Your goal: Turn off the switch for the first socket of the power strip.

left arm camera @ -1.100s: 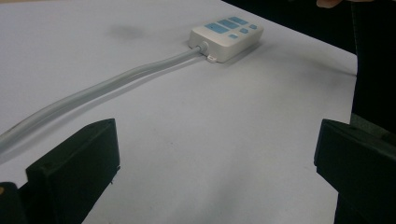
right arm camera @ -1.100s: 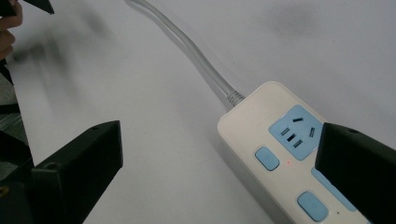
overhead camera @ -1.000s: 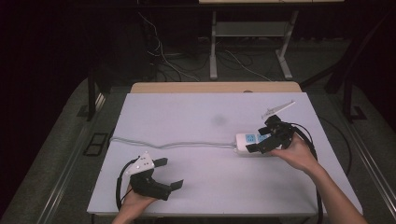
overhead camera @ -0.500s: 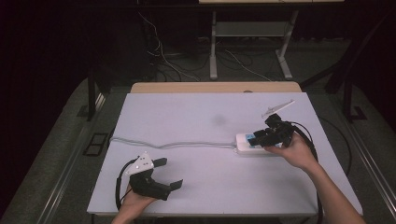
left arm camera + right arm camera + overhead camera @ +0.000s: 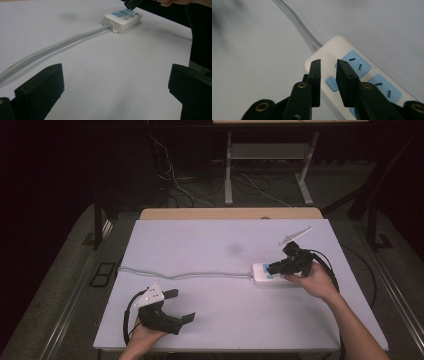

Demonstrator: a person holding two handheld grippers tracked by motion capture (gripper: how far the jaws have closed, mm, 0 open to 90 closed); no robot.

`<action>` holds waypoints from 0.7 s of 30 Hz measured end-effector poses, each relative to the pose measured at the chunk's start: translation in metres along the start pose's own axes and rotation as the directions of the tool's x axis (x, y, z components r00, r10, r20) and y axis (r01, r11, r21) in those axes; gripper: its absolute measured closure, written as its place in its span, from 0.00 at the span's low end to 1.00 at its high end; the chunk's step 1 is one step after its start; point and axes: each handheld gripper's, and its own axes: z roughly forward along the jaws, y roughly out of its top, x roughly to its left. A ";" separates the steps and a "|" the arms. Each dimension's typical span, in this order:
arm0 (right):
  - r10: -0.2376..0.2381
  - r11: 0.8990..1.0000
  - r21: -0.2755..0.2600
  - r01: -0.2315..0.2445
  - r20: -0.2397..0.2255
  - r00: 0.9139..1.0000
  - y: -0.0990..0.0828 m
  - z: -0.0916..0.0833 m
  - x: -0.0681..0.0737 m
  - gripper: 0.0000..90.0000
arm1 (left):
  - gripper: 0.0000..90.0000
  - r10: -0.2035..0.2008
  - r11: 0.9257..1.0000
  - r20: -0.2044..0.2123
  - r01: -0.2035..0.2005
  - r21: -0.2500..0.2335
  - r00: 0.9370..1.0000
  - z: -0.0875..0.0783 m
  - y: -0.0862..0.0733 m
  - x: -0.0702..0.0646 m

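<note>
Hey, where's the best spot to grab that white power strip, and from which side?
Probably grip the power strip across its two long side walls, coming straight down from above. It lies flat with its sockets up, so the narrow width suits a claw. Stay off the end where the grey cord enters. The right claw already hangs over that end.

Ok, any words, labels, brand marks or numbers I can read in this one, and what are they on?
None can be read.
Power strip: white body, blue socket faces and a blue button, with no print showing.
Grey cable: no marking.
Left tongs and right tongs: plain black, no lettering.
Table: bare white top, apart from a faint smudge.
</note>
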 end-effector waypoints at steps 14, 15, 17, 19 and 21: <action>-0.024 0.997 0.067 0.025 -0.012 1.000 -0.001 0.015 -0.004 1.00 | 0.00 0.008 1.000 -0.001 -0.008 0.007 1.000 0.000 -0.001 0.000; -0.024 0.997 0.067 0.025 -0.012 1.000 -0.001 0.015 -0.004 1.00 | 0.00 0.008 1.000 -0.002 -0.008 0.007 1.000 0.000 -0.001 0.001; -0.025 0.997 0.076 0.026 -0.007 1.000 -0.001 0.017 -0.005 1.00 | 0.00 0.009 1.000 -0.003 -0.009 0.007 1.000 0.000 -0.001 0.001; -0.025 0.996 0.084 0.025 -0.004 1.000 -0.001 0.019 -0.005 1.00 | 0.00 0.009 1.000 -0.002 -0.009 0.007 1.000 0.000 -0.001 0.001; -0.027 0.995 0.093 0.027 0.002 1.000 -0.001 0.020 -0.005 1.00 | 0.00 0.010 1.000 -0.003 -0.010 0.009 1.000 0.000 -0.001 0.001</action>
